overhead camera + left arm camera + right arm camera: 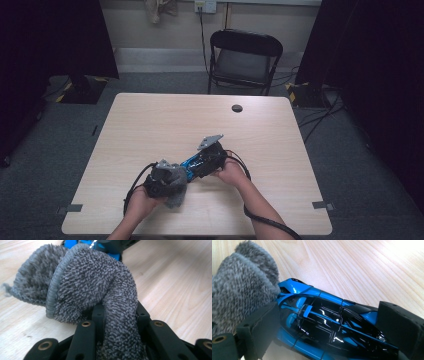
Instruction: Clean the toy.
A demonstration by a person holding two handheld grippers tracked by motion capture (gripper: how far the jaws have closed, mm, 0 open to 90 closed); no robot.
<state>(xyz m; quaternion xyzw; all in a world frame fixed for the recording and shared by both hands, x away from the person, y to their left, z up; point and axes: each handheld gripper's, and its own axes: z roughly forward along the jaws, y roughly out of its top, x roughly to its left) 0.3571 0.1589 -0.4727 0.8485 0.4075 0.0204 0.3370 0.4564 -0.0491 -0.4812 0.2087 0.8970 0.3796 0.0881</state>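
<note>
Grey and fuzzy, a terry cloth (100,290) is pinched between the black jaws of the left hand-held gripper (117,322); the jaws stand narrow and squeeze a fold of the fabric, while the rest of it bunches out ahead of them with its stitched hem curving over the top. In the high view the left hand-held gripper (161,181) lies low near the front edge of the counter (150,120), the cloth (175,187) draped over and beside it, a black cable looping back from it toward the person's forearm.

The right hand-held gripper (329,325) clamps a blue and black toy car (327,327) across its body, one pad on each flank, so the glossy roof shows between the jaws. The car's nose points toward the cloth (239,290), and the fabric touches the front of the car. From above, the right hand-held gripper (210,157) sits just beside the left one, its grey three-cornered plate tilted up, and the toy car (192,162) bridges the short gap between the two.

Farther out, the pale wooden counter has a round dark cable hole (237,108) near its far edge. Behind it stands a black folding chair (243,60) on grey carpet.
</note>
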